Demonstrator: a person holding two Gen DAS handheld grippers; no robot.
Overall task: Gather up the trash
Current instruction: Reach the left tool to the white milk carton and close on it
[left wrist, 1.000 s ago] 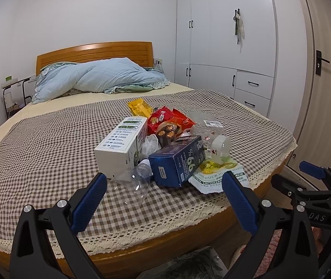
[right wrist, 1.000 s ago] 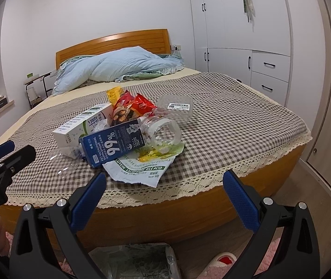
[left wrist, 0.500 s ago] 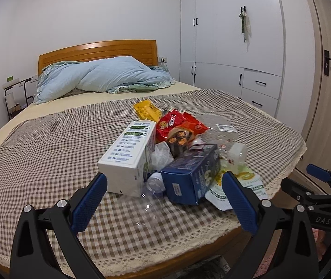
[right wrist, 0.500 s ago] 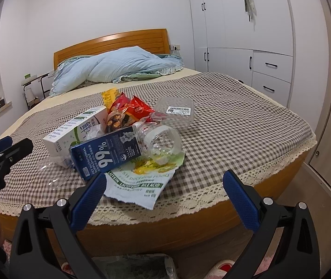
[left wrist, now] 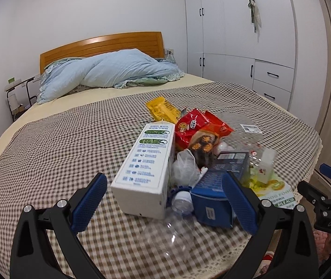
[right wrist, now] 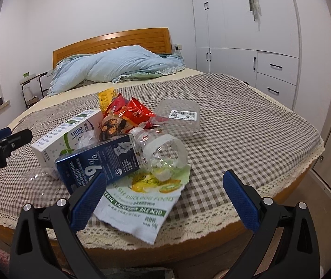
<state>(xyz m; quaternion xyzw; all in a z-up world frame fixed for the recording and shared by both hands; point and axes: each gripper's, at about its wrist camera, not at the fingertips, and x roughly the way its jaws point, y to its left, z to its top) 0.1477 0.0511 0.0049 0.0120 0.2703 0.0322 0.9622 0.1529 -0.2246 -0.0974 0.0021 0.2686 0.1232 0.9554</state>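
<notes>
Both tongs gape wide and hold nothing — the left gripper [left wrist: 164,205] hangs over the near end of the milk carton [left wrist: 145,169] and blue box [left wrist: 214,198], the right gripper [right wrist: 163,200] over the torn pet-food bag [right wrist: 140,203]. The trash lies heaped on the checked bedspread [right wrist: 235,127] near the bed's foot — red snack bags [right wrist: 128,114], clear jar [right wrist: 163,154], clear tray [right wrist: 179,116].

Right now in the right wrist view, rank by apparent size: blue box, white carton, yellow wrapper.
1. blue box and white carton: look about alike; the box sits nearer the camera, so unsure.
2. yellow wrapper: clearly smallest, partly hidden and farthest back.
</notes>
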